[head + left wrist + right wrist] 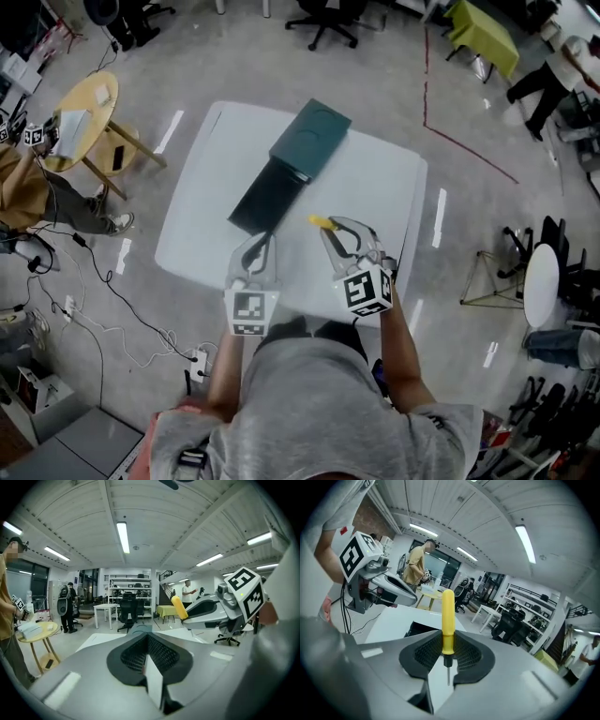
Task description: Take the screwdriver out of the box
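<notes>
Screwdriver (447,620): plain yellow handle w/ a rounded end and a thin bare metal shaft. The right claw (447,663) is clamped narrow on it where handle meets shaft. In the right gripper view the handle stands up at 12 o'clock from the jaws, and the shaft points back toward the camera.

In the head view the screwdriver (322,223) is out of the box (270,195), in the air at the box's 4 o'clock. Its handle pokes toward 10 o'clock from the right claw (330,229).

Left claw (151,674): jaws pressed together, nothing btwn them. In the head view the left claw (262,239) hangs just beside the right one, at its 9 o'clock.

The box is dark green, long and open. Its lid (311,136) lies at the far end, toward 1 o'clock, w/ its far corner near the table's far edge. Both claws are over the near edge of the table (384,187), apart from the box. There is bare top at the box's 3 o'clock and a narrower strip at its 9 o'clock.

The table is white w/ rounded corners and stands on a grey floor (244,56). Around it:
- a round wood table (89,105) at 10 o'clock
- cables (122,300) on the floor at 8 o'clock
- a red line (469,145) on the floor at 2 o'clock
- an office chair (328,19) at 12 o'clock
- people at the far 9 and 2 o'clock edges

The left gripper view shows a white ceiling w/ strip lights (123,536).
</notes>
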### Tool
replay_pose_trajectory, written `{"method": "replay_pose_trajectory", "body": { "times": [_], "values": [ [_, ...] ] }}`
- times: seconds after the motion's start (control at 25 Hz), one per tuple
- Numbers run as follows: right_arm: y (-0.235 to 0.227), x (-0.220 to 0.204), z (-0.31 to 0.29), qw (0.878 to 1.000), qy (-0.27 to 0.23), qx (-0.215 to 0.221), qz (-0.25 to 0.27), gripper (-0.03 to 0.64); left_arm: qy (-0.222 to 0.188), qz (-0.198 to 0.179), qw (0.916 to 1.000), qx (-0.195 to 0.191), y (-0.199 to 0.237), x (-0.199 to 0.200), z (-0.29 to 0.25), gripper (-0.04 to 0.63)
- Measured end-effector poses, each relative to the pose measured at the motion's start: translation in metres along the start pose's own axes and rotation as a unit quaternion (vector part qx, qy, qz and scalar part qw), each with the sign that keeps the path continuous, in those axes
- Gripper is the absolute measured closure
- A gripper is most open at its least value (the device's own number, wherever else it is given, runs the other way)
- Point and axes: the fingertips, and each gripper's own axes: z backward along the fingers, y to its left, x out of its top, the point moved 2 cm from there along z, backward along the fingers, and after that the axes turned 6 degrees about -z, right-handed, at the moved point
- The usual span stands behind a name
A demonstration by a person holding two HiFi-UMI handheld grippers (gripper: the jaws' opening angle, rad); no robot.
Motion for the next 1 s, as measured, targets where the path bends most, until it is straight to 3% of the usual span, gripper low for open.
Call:
{"method": "replay_pose_trajectory", "body": {
  "times": [0.44, 1.0],
  "values": [
    [-0.036, -0.043, 0.047, 0.993, 0.03, -0.074, -0.083, 0.541, -0.012, -0.025, 0.9958, -0.087, -0.055, 0.02, -0.042, 0.583],
    [-0.067, -0.111, 0.106, 0.97, 0.066, -0.154, -0.179, 0.541, 0.001, -0.044, 0.9837, -0.174, -0.139, 0.024, -0.074, 0.583]
  ]
}}
